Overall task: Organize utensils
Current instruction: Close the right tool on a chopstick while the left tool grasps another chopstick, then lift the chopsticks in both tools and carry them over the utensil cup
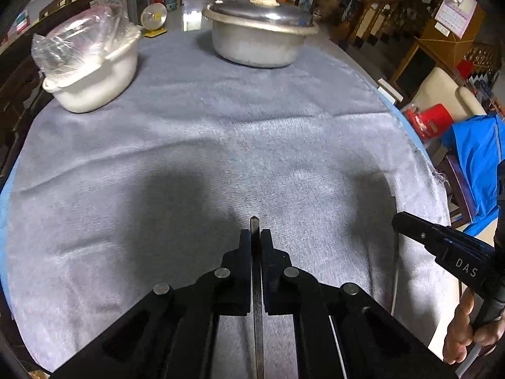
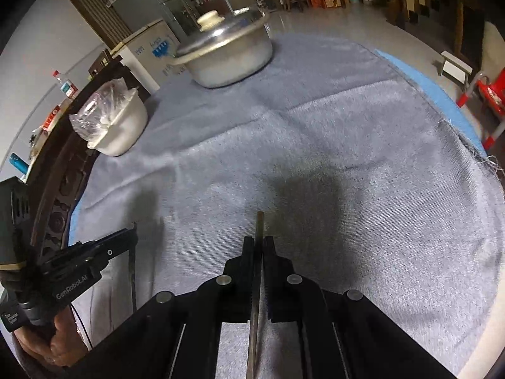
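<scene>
My left gripper (image 1: 255, 237) is shut on a thin flat metal utensil handle (image 1: 255, 225). The handle's end pokes out past the fingertips, and its other end runs out of sight under the gripper. My right gripper (image 2: 259, 242) is shut on a second slim metal utensil (image 2: 260, 221), held the same way. Both hang above the grey cloth (image 1: 221, 145). In the left wrist view the right gripper (image 1: 397, 220) is at the right edge, with its utensil (image 1: 395, 281) dangling below. In the right wrist view the left gripper (image 2: 133, 228) is at the left, its utensil (image 2: 132, 274) hanging down. I cannot tell what kind either utensil is.
A lidded aluminium pot (image 1: 258, 44) (image 2: 227, 60) stands at the far side of the cloth. A white bowl (image 1: 94, 79) (image 2: 121, 129) holding a clear plastic bag sits far left. The table's edge (image 1: 419, 145) curves along the right, with a red stool (image 1: 429, 120) beyond it.
</scene>
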The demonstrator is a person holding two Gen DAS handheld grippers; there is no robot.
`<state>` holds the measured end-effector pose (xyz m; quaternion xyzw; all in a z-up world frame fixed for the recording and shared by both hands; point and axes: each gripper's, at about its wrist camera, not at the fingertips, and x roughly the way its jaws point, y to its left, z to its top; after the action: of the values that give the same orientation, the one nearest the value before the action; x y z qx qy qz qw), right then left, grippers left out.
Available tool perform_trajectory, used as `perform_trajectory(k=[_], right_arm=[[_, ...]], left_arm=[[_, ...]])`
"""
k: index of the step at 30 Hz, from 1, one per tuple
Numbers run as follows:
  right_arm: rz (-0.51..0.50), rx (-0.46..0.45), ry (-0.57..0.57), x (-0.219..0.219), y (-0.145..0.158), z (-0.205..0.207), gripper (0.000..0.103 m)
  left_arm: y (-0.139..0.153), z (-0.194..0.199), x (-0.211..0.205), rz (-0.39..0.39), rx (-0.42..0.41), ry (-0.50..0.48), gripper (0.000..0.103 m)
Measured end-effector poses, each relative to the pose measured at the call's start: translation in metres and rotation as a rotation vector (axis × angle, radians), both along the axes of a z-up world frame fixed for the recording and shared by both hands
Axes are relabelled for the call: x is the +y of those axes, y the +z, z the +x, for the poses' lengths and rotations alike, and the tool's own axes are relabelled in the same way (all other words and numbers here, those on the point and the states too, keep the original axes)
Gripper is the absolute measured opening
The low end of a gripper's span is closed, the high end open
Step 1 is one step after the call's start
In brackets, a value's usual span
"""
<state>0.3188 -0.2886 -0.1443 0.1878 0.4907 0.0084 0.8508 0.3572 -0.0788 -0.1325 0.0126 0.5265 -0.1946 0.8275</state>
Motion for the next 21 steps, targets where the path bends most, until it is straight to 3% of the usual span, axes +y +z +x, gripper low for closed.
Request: perform_trajectory(k=[21], right_arm=[[-0.043, -0.22, 0.032, 0.028, 0.072, -0.065, 0.006]], left_arm=[[0.068, -0.052, 0.062, -0.06, -0.18, 0.131, 0.005]])
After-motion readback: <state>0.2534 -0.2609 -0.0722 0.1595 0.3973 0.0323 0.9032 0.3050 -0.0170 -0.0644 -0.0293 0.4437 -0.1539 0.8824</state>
